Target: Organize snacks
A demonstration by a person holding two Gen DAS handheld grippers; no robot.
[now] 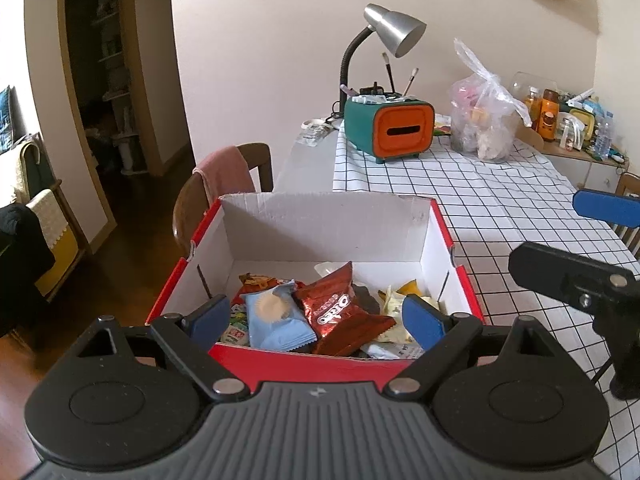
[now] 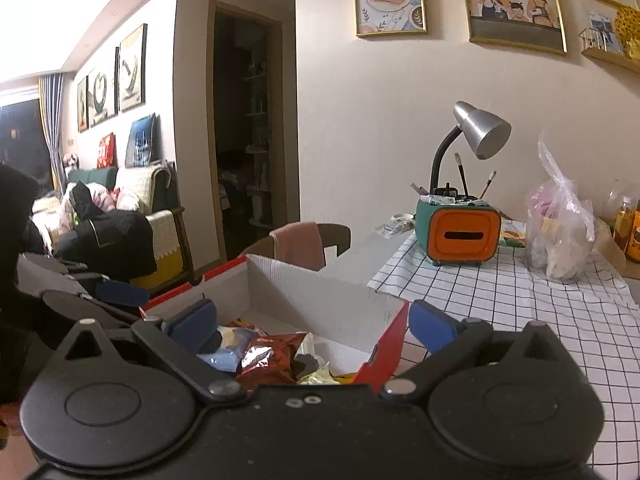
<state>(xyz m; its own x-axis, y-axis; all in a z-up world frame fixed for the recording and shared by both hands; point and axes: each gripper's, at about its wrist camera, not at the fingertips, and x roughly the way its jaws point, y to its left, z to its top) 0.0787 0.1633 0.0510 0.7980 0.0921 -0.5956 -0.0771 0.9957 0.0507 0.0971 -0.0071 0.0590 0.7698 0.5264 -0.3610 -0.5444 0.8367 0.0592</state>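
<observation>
While jaws gape, both grippers (image 1: 318, 320) (image 2: 312, 326) hover over the snack box (image 1: 452, 240).

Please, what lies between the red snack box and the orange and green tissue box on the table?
Only bare checked tablecloth lies between the red snack box and the tissue box; nothing stands on that stretch. The left wrist view shows it best.

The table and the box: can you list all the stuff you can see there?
Cardboard box: one, red outside, white inside, near table edge.
Oreo packet: one, red-brown foil, in box.
Biscuit packet: one, light blue, in box, left of Oreo.
Yellow wrappers: a few, in box, right side.
Tissue holder: one, teal and orange, far on table.
Desk lamp: one, silver, behind holder.
Plastic bag: one, clear, right of holder.
Checked tablecloth: one, white and black.
Left gripper: open, above box.
Right gripper: open, above box.
</observation>
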